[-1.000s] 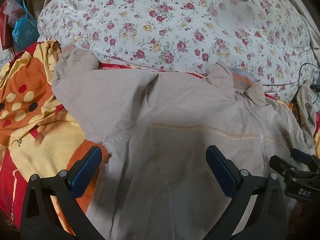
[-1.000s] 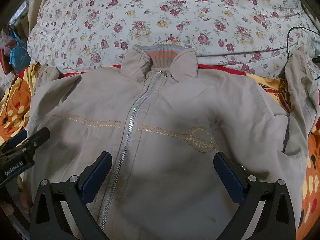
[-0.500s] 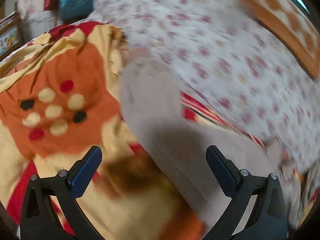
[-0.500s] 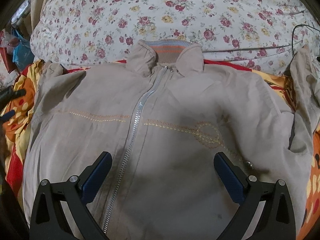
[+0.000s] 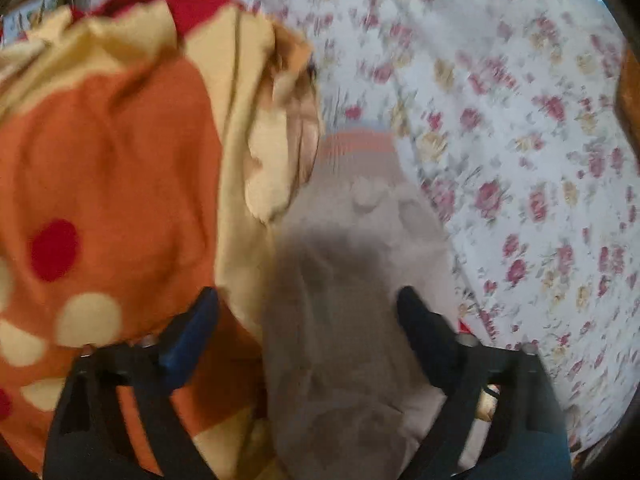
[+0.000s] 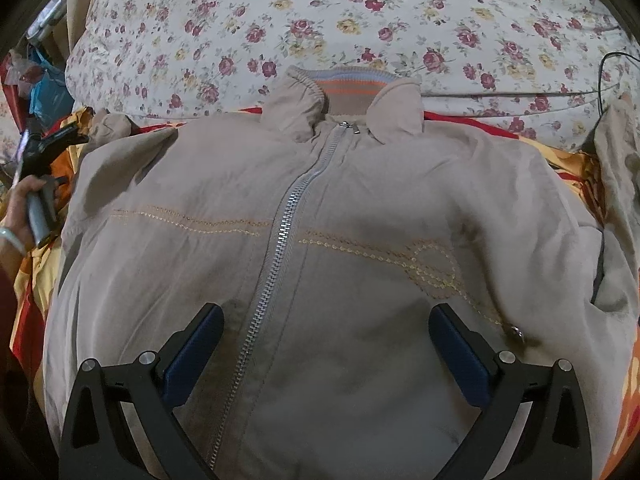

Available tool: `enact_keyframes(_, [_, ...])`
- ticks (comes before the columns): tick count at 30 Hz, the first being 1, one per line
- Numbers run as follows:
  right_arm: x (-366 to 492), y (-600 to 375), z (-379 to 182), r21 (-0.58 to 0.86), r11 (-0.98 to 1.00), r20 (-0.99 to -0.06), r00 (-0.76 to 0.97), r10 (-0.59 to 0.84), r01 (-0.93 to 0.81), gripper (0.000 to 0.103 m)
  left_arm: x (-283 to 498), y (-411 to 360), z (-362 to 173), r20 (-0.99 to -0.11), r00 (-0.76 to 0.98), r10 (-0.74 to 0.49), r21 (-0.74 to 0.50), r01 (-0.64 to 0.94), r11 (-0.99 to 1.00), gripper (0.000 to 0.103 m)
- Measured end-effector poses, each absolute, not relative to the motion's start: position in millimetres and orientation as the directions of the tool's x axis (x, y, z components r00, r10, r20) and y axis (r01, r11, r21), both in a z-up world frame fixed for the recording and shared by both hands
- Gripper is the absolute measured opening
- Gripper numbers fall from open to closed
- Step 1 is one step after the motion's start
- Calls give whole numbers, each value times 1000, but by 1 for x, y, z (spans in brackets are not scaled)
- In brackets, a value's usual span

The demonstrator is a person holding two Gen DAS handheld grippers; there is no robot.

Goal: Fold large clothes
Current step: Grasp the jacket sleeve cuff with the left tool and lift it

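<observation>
We've got the beige jacket spread front-up across the bed, collar toward the top of the frame. Its sleeve runs lengthwise straight between our left gripper jaws, which are closing but not pinching yet. Right gripper hovers wide apart over the zipper. No readable labels anywhere.
</observation>
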State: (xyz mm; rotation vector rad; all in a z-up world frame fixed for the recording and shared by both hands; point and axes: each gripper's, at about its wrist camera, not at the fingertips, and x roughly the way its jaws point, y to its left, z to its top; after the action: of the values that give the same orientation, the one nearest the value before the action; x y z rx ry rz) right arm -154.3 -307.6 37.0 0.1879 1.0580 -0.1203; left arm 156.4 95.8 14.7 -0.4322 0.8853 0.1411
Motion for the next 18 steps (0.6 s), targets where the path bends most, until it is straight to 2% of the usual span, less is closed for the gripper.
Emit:
enact_keyframes(1, [-154, -308, 36, 98, 978, -874, 486, -5, 187, 103, 161, 95, 9, -799, 597, -71, -300, -294, 907, 31])
enact_keyframes(2, [-154, -308, 36, 99, 978, -874, 485, -4, 185, 103, 164, 95, 5, -821, 566, -82, -292, -293, 910, 15])
enact_keyframes(3, [-154, -308, 36, 100, 978, -874, 486, -2, 184, 103, 164, 96, 4, -829, 551, -98, -299, -288, 910, 7])
enact_keyframes(9, [-155, -309, 37, 113, 975, -872, 490, 5, 191, 103, 130, 96, 57, -733, 662, -152, -346, -170, 923, 2])
enact_keyframes(12, [-157, -309, 40, 131, 971, -867, 497, 16, 198, 103, 112, 87, 91, -685, 695, -220, -382, -86, 920, 2])
enact_keyframes(18, [-164, -315, 53, 148, 961, -846, 533, 2, 232, 103, 63, 13, 169, -575, 704, -416, -391, 210, 896, 2])
